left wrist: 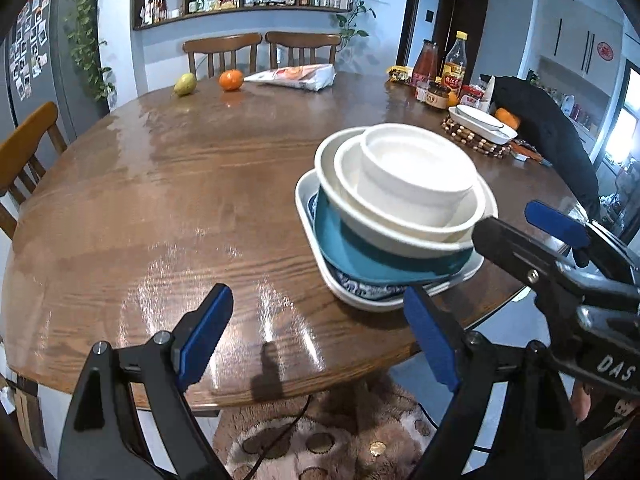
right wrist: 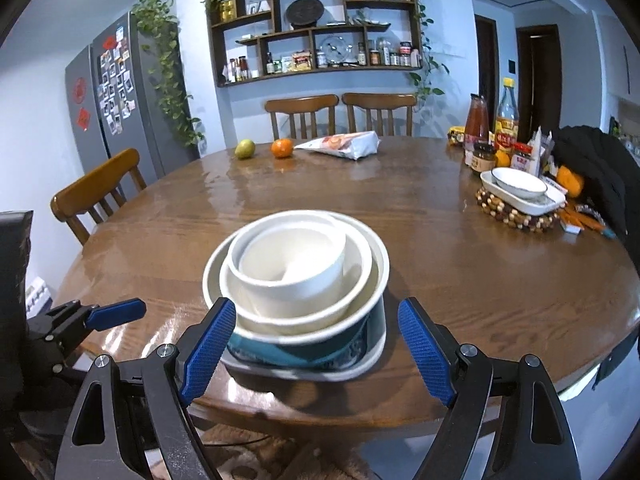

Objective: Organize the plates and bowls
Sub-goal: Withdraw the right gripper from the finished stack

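Observation:
A stack of dishes stands near the front edge of the round wooden table [left wrist: 160, 184]: three nested white bowls [left wrist: 416, 168] [right wrist: 292, 264] on a teal bowl [left wrist: 360, 252] [right wrist: 304, 350], a blue-patterned plate [left wrist: 360, 286] and a white rectangular dish [left wrist: 308, 216] [right wrist: 348, 374]. My left gripper [left wrist: 320, 332] is open and empty, left of the stack at the table edge. My right gripper [right wrist: 318, 344] is open, its fingers on either side of the stack's front, not touching. It also shows in the left wrist view [left wrist: 516, 224]. A second white dish with a small bowl [right wrist: 520, 186] sits on a beaded trivet at right.
A pear [right wrist: 245, 149], an orange [right wrist: 282, 147] and a snack bag [right wrist: 344, 144] lie at the table's far side. Bottles and jars [right wrist: 492, 132] and a black garment [right wrist: 596, 168] are at the right. Wooden chairs [right wrist: 100, 192] surround the table. A rug [left wrist: 320, 440] lies below.

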`<state>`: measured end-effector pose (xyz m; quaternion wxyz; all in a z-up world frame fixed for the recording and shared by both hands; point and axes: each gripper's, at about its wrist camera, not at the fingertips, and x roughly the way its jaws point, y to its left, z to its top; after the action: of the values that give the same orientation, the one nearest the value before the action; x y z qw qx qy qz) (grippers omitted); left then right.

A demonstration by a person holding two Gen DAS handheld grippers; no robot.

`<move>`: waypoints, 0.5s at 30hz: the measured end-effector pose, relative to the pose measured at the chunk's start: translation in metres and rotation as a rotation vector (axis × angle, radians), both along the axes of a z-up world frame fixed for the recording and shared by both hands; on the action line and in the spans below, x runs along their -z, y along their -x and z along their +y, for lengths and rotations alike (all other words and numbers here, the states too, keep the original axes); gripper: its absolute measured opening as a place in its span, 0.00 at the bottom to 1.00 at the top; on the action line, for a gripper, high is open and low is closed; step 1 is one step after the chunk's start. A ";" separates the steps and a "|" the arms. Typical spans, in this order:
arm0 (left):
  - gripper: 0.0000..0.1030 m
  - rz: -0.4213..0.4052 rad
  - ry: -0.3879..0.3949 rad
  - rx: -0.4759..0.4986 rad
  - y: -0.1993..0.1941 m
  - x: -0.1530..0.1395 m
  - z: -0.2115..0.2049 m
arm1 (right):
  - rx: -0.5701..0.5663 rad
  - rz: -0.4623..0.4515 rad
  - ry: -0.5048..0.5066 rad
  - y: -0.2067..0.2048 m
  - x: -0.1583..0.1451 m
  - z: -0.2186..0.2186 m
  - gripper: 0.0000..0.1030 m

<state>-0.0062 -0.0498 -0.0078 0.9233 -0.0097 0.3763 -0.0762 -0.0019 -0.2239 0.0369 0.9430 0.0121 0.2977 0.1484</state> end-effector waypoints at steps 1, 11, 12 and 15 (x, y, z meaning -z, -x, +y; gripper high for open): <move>0.84 0.004 -0.003 0.000 0.000 0.002 0.000 | -0.005 0.000 -0.003 0.002 0.002 0.000 0.82; 0.84 0.031 -0.031 0.000 0.003 0.015 0.000 | -0.007 -0.010 -0.011 0.007 0.015 -0.002 0.82; 0.84 0.035 -0.029 0.000 0.003 0.016 0.001 | -0.006 -0.007 -0.015 0.006 0.015 -0.003 0.82; 0.84 0.052 -0.029 0.000 0.002 0.019 0.002 | -0.008 0.010 -0.016 0.005 0.020 -0.003 0.82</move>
<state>-0.0080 -0.0479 -0.0269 0.9132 0.0016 0.4014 -0.0703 -0.0070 -0.2271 0.0173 0.9408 0.0191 0.3012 0.1545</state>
